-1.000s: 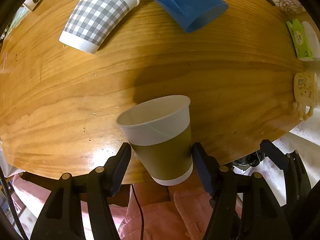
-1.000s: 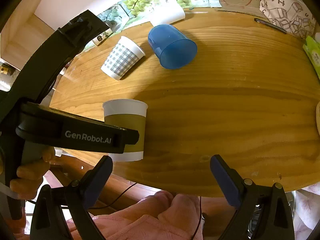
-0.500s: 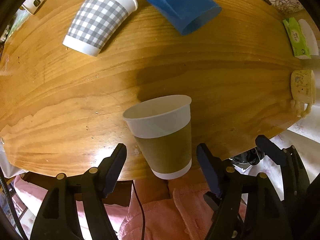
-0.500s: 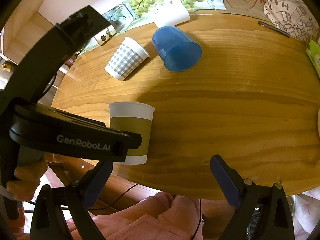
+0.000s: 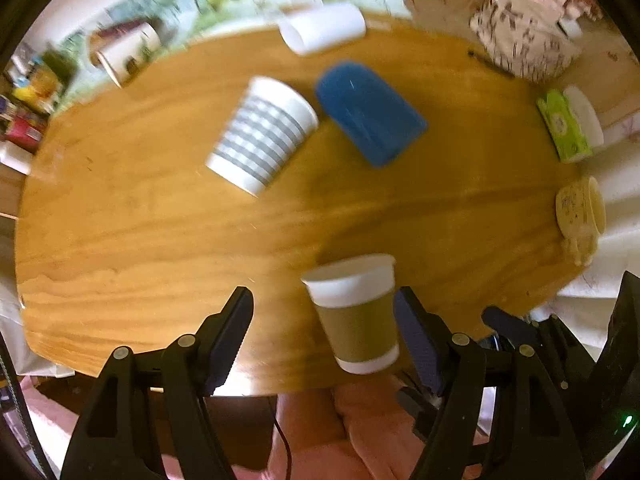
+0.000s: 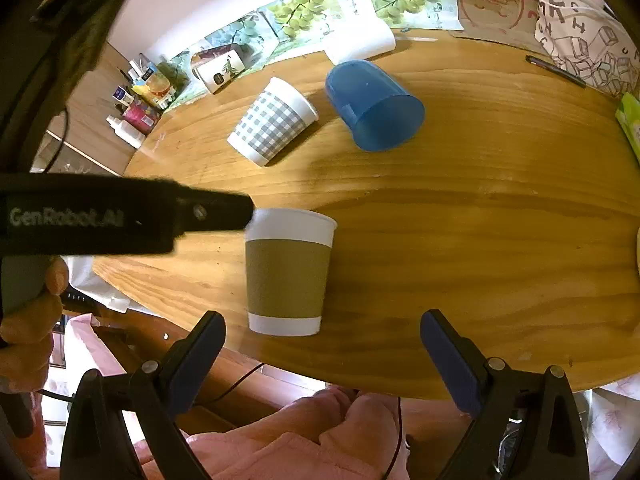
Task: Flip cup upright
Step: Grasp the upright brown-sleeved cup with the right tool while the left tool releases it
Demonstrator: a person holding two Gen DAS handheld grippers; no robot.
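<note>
A white paper cup with an olive-brown sleeve stands upright, mouth up, near the table's front edge; it also shows in the right wrist view. My left gripper is open and empty, pulled back, with the cup near its right finger and not touching it. My right gripper is open and empty, just in front of the cup. A grey checked paper cup and a blue plastic cup lie on their sides farther back.
The wooden table has a white mug and a paper roll at its far edge, a pen and patterned bag at right. A green packet and cream mug lie at the right edge.
My left gripper has let go of the sleeved cup, opened wide and drawn back and up from it. The cup stays upright. The right gripper has barely moved.
</note>
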